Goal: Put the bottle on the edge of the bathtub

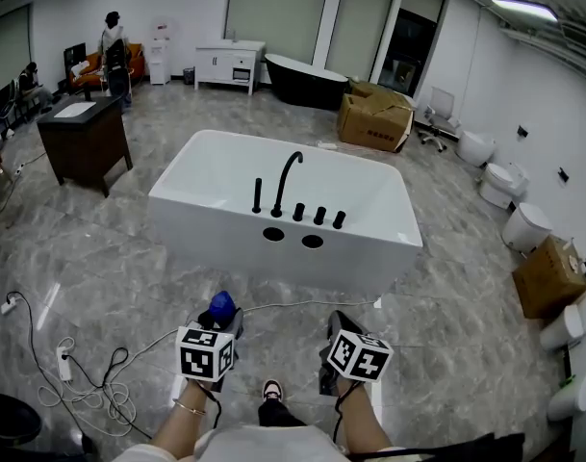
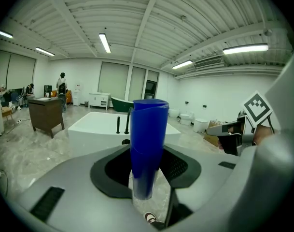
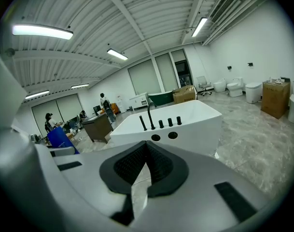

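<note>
Head view: left hand-held gripper (image 1: 223, 323) hides most of bottle (image 1: 221, 306).

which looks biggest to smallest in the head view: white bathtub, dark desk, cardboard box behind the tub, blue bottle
1. white bathtub
2. dark desk
3. cardboard box, close to the desk in apparent size and farther away, so that pair is unsure
4. blue bottle

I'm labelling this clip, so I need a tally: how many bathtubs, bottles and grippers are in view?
Bathtub: 2, white and black
Bottle: 1
Gripper: 2, left and right
Total: 5
</note>
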Action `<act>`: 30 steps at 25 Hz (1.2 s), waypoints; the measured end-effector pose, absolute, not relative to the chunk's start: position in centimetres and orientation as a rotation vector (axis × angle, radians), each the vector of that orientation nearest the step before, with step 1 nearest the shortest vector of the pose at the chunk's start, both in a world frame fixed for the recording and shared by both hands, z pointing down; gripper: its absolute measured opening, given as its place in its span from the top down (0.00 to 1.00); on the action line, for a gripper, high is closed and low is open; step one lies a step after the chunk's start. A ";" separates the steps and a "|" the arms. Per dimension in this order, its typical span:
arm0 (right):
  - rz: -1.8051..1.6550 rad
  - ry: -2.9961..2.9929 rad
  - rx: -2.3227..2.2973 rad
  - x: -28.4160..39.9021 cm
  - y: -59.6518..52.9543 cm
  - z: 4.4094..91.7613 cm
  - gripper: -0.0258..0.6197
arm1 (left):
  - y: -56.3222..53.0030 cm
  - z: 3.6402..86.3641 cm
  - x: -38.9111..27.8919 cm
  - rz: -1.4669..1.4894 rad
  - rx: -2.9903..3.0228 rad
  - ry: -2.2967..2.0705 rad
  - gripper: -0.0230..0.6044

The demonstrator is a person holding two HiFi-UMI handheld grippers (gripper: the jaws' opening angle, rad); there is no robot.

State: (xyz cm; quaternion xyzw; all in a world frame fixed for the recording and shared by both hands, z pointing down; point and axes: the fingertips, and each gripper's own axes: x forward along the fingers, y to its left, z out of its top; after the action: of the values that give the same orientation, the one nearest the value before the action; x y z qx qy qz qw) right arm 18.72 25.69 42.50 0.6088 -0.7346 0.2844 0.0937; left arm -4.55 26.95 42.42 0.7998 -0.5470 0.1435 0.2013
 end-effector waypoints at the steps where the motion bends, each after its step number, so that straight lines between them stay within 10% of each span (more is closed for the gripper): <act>1: 0.847 -2.180 1.802 18.8 25.1 42.6 0.92 | 26.5 42.5 -4.5 0.403 2.231 -1.530 0.69; 30: 0.810 -2.258 1.718 18.3 5.2 42.0 0.92 | 8.4 41.5 -6.4 0.376 2.158 -1.674 0.70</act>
State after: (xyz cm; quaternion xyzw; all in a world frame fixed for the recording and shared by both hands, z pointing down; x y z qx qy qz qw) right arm 18.29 5.16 41.96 0.5797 -0.7617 0.2733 0.0953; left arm -6.40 8.38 41.46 0.7683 -0.5961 0.1338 0.1910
